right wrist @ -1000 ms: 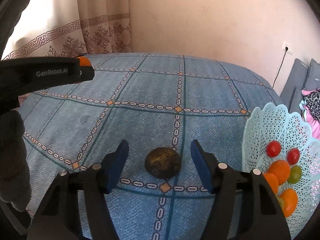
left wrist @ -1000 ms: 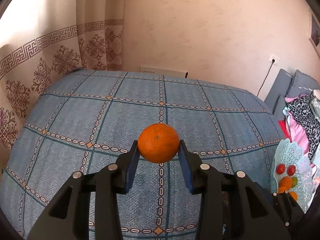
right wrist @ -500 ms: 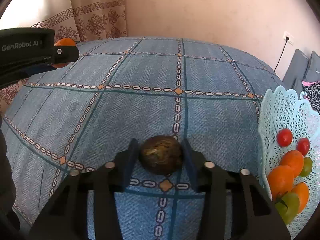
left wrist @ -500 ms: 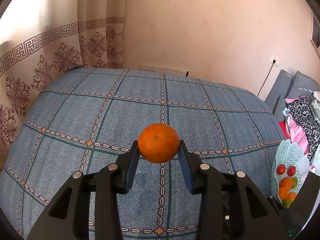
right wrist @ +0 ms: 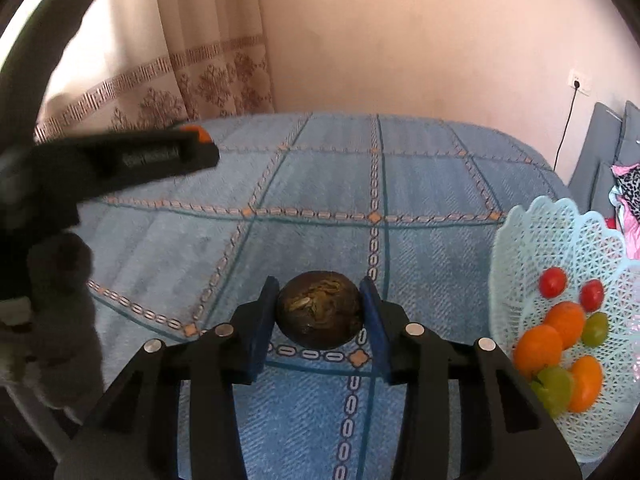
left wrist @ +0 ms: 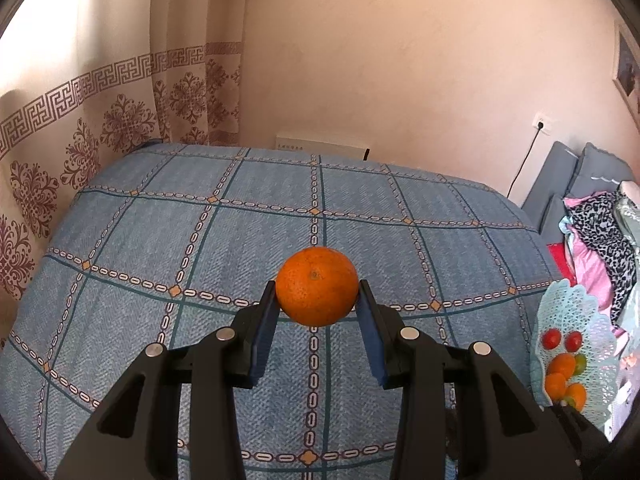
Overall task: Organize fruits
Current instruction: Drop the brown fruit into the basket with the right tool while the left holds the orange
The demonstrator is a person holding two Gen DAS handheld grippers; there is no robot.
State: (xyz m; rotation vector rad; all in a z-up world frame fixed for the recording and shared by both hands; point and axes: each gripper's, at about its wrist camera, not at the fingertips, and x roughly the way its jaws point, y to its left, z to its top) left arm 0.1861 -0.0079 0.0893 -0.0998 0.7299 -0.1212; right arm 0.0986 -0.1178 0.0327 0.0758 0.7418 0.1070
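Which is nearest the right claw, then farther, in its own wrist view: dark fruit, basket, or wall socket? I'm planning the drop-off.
1. Dark fruit, clamped in the right claw.
2. Basket, just to the right on the bed.
3. Wall socket, far right on the wall.

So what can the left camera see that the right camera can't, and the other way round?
Only the left camera shows the left gripper clamped on a whole orange, plus a pile of clothes at the right edge. Only the right camera shows the right gripper squeezing a dark brown fruit, and the other gripper from the side. Both show the blue patterned bedspread, the curtain and the pale blue basket of fruit.
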